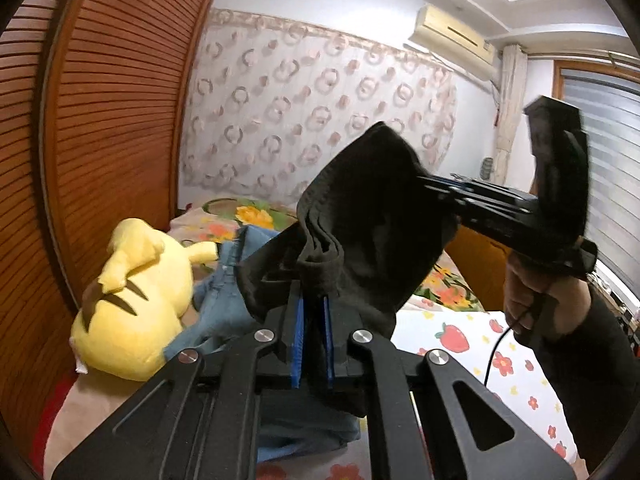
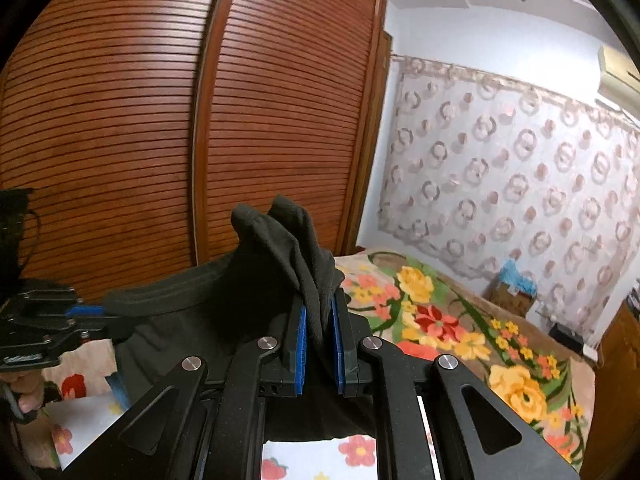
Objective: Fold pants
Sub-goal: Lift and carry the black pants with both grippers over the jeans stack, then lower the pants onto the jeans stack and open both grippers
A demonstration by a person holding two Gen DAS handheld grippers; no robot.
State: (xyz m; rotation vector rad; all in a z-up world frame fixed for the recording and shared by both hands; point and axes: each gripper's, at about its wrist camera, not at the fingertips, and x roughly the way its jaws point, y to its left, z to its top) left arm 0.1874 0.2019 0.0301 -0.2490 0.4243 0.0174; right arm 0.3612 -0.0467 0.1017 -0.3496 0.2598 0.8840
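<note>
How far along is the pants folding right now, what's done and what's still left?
Done: both grippers have picked up the black pants, which are lifted off the bed. In hand: the left gripper and right gripper are each shut on bunched fabric, with the waistband stretched between them. Left: no flat fold is visible yet, so the pants need laying out and folding. The jeans by the yellow plush toy lie untouched.

Each gripper, left [image 1: 314, 314] and right [image 2: 320, 330], is matte black, with angular linkage arms that have triangular cut-outs, round silver screws at the pivots, and bright blue pads lining its two fingers. The person's right hand [image 1: 534, 300] (bare skin, dark sleeve behind it) has a thin black cable beneath it.
</note>
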